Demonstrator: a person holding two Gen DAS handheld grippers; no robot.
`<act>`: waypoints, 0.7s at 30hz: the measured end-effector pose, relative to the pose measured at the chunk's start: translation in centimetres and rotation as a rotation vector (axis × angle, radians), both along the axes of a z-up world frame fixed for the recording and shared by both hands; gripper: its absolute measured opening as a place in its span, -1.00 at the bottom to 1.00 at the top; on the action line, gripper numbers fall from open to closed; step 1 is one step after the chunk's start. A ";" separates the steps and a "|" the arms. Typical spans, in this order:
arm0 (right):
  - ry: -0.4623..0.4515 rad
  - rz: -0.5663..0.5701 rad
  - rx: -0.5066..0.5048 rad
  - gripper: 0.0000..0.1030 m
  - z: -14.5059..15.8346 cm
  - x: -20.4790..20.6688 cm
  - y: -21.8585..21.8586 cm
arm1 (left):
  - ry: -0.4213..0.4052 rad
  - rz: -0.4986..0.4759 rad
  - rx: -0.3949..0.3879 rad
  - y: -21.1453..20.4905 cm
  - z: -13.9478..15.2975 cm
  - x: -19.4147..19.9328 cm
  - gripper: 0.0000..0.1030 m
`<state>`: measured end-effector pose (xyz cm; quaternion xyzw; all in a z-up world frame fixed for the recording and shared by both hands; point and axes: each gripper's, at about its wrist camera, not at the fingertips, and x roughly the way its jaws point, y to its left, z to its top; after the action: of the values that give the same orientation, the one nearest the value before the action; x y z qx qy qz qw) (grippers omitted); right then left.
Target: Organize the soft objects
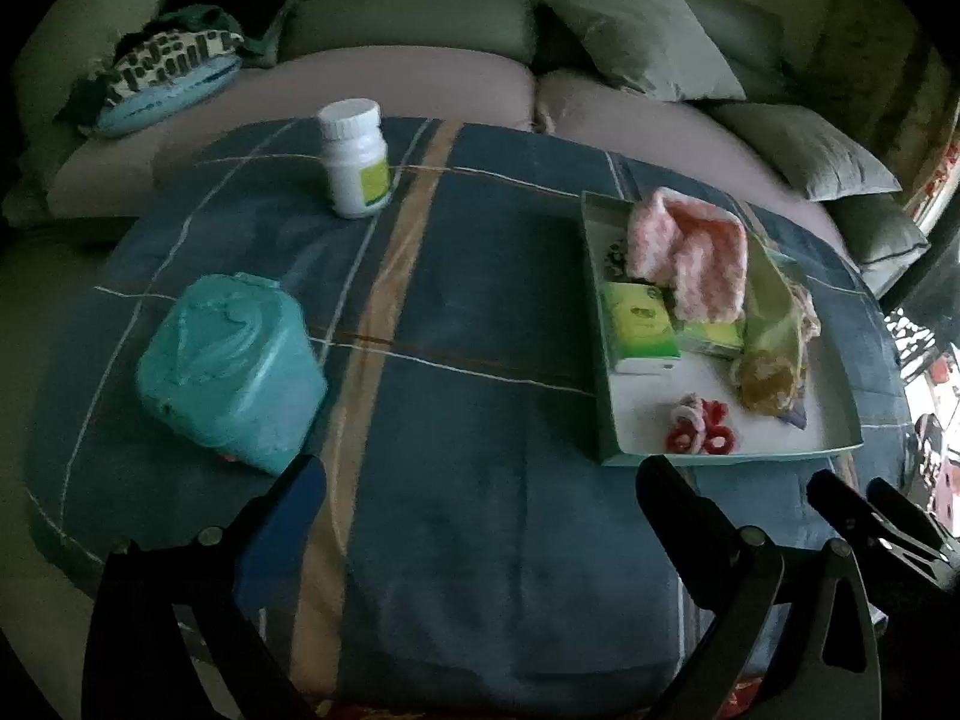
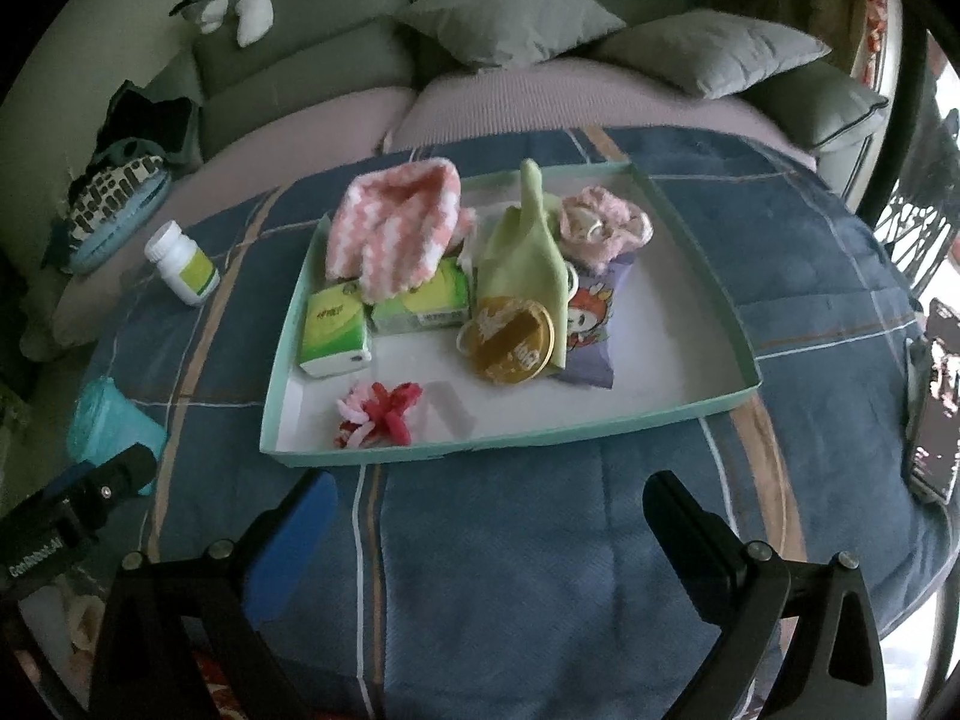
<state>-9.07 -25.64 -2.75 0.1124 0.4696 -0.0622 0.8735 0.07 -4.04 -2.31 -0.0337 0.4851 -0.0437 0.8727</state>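
Note:
A shallow teal-rimmed tray [image 2: 690, 414] [image 1: 606, 360] sits on a blue plaid cloth. It holds a pink-and-white knitted piece [image 2: 390, 228] [image 1: 690, 252], two green tissue packs [image 2: 336, 330] [image 1: 639, 318], a light green cloth [image 2: 528, 246], a gold round tin [image 2: 507, 339], a purple snack bag [image 2: 591, 330], a pink frilly item [image 2: 606, 222] and red-pink hair ties [image 2: 378, 414] [image 1: 702, 426]. A teal bag roll [image 1: 231, 372] [image 2: 105, 420] lies left of the tray. My left gripper [image 1: 480, 480] and right gripper [image 2: 486, 498] are open and empty, both short of the tray.
A white pill bottle [image 1: 357, 156] [image 2: 183, 264] stands on the cloth at the back left. A sofa with grey cushions [image 2: 510, 6] runs behind, with a patterned pouch [image 1: 162, 78] at its left. A phone [image 2: 933, 444] lies at the far right.

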 end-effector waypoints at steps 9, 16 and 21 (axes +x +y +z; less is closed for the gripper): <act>-0.024 0.000 -0.032 1.00 0.4 -0.4 0.3 | 0.018 0.059 0.060 0.5 -0.3 -0.5 1.00; -0.014 -0.025 -0.007 1.00 0.1 -0.4 -0.3 | 0.036 0.060 0.098 0.2 -0.8 -0.6 1.00; -0.005 -0.036 -0.013 1.00 0.0 -0.4 -0.5 | 0.047 0.072 0.088 0.5 -1.0 -0.6 1.00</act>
<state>-9.44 -26.11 -2.76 0.1150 0.4650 -0.0805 0.8741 -0.50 -3.54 -3.27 -0.0138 0.5052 0.0102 0.8628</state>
